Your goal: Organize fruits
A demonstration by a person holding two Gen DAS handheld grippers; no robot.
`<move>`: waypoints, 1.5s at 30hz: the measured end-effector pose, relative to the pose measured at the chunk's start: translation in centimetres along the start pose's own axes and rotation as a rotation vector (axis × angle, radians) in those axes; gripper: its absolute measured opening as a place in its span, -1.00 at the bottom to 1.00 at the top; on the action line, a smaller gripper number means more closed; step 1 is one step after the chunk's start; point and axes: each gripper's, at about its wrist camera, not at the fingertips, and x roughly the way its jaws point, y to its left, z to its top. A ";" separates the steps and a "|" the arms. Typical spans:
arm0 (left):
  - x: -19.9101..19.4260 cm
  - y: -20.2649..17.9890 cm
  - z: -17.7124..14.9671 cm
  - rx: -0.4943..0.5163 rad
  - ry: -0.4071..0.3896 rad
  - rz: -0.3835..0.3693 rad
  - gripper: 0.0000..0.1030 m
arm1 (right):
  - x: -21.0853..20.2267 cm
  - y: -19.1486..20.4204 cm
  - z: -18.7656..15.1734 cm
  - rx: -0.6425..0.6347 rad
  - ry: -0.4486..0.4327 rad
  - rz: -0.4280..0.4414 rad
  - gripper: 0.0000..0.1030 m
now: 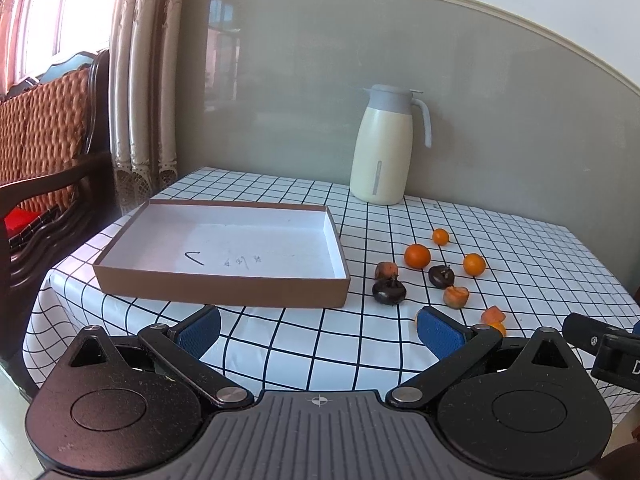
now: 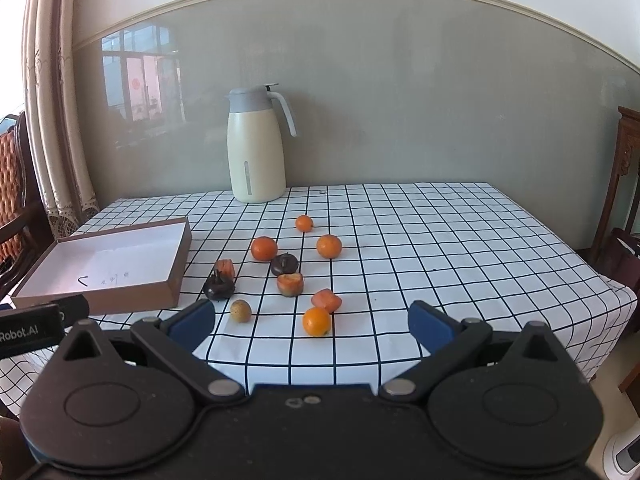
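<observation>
The desk [image 2: 440,240] wore a white cloth with a black grid and stood against a grey wall. On its left part lay a shallow brown cardboard box [image 1: 224,286], white inside, with a few pen marks on its floor and no fruit in it. At the back, near the wall, a cream thermos jug [image 2: 256,152] with a grey lid and handle stood upright.

The left claw [image 1: 318,330] hovered low over the near edge of the desk, just in front of the box, its blue-padded jaws spread wide with nothing between them. The right claw [image 2: 312,320] hung over the near edge further right, likewise spread wide and holding nothing; part of the other tool showed at the left edge of its view.

The fruits lay loose on the cloth to the right of the box, none touching it. Four oranges were there: one [image 2: 264,249] near the middle of the cluster, one [image 2: 329,246] to its right, a smaller one [image 2: 304,223] furthest back, and one [image 2: 317,321] nearest the right claw. Two dark purple fruits sat among them, one [image 2: 219,287] close to the box's near corner and one [image 2: 284,265] further right. Three reddish-orange pieces lay between: one [image 2: 225,267] just behind the left dark fruit, one [image 2: 290,284] in front of the right dark fruit, and one [image 2: 326,300] just behind the nearest orange. A small tan round fruit [image 2: 241,311] rested just beside the right claw's left finger.
</observation>
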 end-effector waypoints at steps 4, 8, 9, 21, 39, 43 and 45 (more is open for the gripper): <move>0.0 0.0 0.0 0.003 -0.004 0.002 1.00 | 0.0 0.0 0.0 0.000 -0.001 -0.001 0.89; 0.0 0.0 -0.1 0.006 -0.005 0.006 1.00 | 0.1 0.2 0.0 -0.004 0.001 -0.013 0.89; 0.0 0.1 -0.1 0.008 -0.005 0.009 1.00 | 0.2 0.2 0.0 -0.006 0.001 -0.016 0.89; 0.1 0.3 -0.2 0.010 -0.004 0.035 1.00 | 0.2 0.2 -0.1 -0.010 0.002 -0.027 0.89; 0.0 0.4 -0.5 0.004 -0.006 0.033 1.00 | 0.1 0.3 0.0 -0.011 0.001 -0.010 0.89; -0.1 0.4 -0.5 0.001 -0.011 0.032 1.00 | 0.0 0.4 0.1 -0.011 -0.003 -0.007 0.89; -0.1 0.4 -0.5 0.002 -0.013 0.031 1.00 | 0.0 0.5 0.2 -0.010 -0.005 -0.007 0.89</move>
